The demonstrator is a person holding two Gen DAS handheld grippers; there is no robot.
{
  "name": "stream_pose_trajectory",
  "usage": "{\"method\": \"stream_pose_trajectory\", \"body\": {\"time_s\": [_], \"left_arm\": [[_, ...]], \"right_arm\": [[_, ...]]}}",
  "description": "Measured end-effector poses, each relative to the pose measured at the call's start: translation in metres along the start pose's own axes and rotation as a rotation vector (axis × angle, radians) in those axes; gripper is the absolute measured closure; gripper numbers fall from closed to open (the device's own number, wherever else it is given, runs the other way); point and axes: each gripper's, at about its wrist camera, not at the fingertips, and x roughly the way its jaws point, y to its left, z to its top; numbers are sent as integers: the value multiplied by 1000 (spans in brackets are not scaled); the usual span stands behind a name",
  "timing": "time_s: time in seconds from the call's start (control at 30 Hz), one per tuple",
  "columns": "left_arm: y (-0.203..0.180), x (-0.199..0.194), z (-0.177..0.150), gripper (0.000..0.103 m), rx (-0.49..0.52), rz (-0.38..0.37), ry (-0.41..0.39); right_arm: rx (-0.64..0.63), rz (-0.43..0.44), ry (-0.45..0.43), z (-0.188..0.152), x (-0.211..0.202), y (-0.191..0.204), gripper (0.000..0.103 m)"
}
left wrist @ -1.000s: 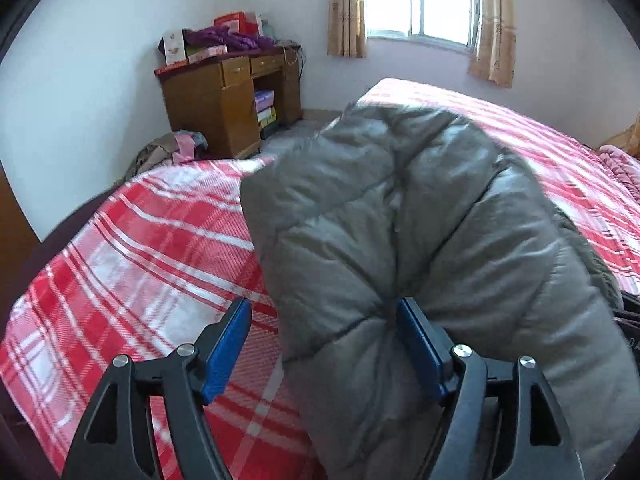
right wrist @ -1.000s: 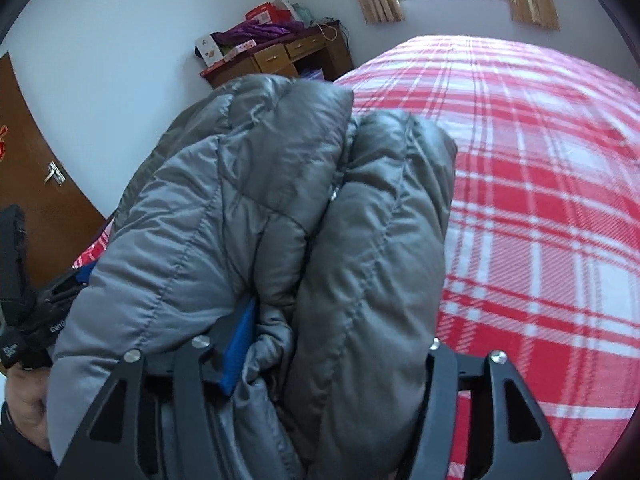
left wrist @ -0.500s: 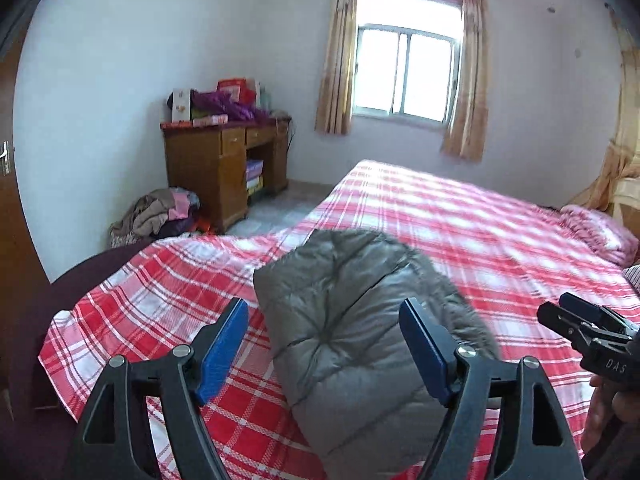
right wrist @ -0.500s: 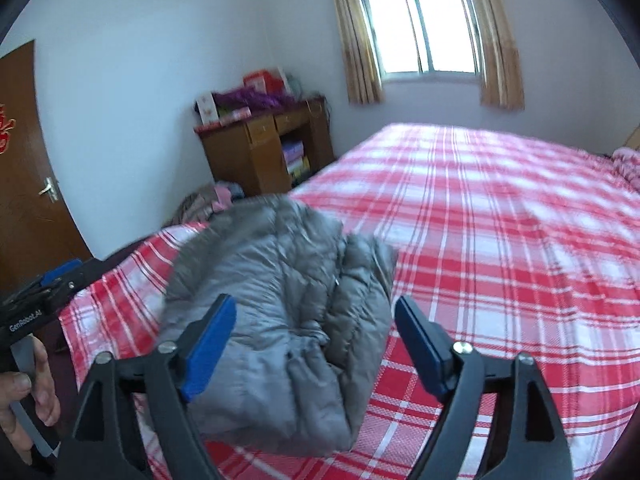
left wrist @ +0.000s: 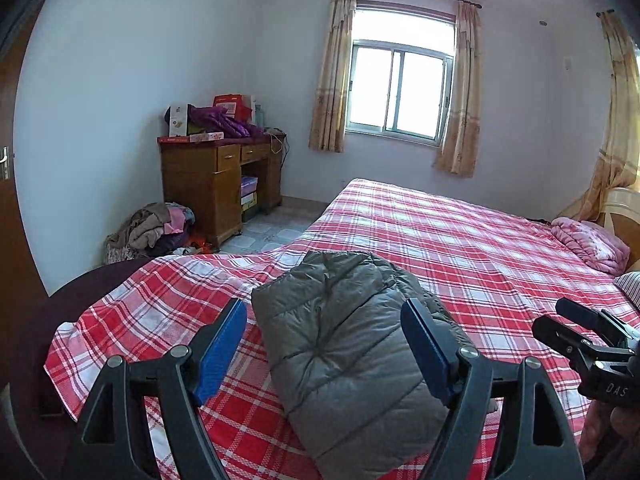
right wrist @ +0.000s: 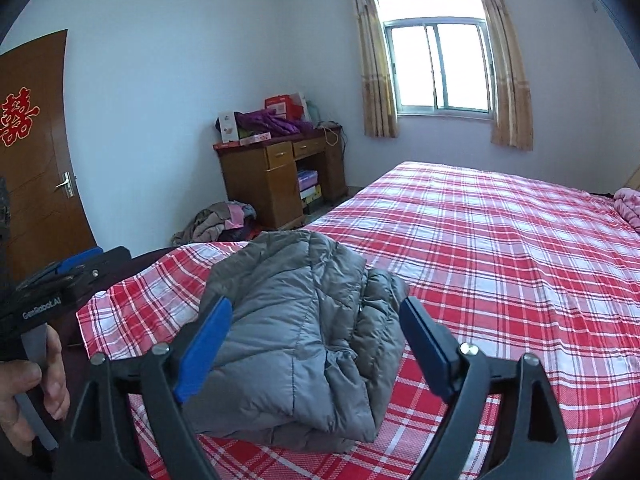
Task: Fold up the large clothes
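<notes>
1 grey quilted jacket (left wrist: 348,364) lies folded into a thick bundle near the foot corner of the bed (left wrist: 480,248), resting on the red-and-white plaid sheet. Its puffy panels are stitched in wide bands, and in the right wrist view the jacket (right wrist: 296,344) shows 2 stacked layers along its near edge, with a narrower fold lying against its right side. The fabric looks matte and lightly creased.

2 grippers frame it. The left gripper (left wrist: 324,354) has its 2 blue-padded fingers wide apart, above the bundle and touching nothing. The right gripper (right wrist: 316,352) is likewise spread, its pads clear of the cloth on either side. Each gripper also shows at the edge of the other's view, held in a hand.

Beyond the jacket, 1 pink blanket (left wrist: 588,242) is bunched at the head of the bed. 1 wooden table (left wrist: 218,184) stands against the far wall, with boxes and 1 purple garment (left wrist: 222,120) piled on top. 1 heap of clothes (left wrist: 154,228) sits on the floor beside it. 1 window (left wrist: 400,88) with 2 curtains at its sides lights the room, and 1 brown door (right wrist: 36,160) with a red paper emblem is at the left.
</notes>
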Motion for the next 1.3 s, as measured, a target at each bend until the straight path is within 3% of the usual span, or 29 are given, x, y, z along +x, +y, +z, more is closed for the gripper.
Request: {"method": "stream_pose_trajectory", "body": {"time_s": [1.3], "left_arm": [[3, 6, -5, 23, 3, 14, 19]], "right_arm": [[0, 25, 7, -5, 0, 7, 14]]}}
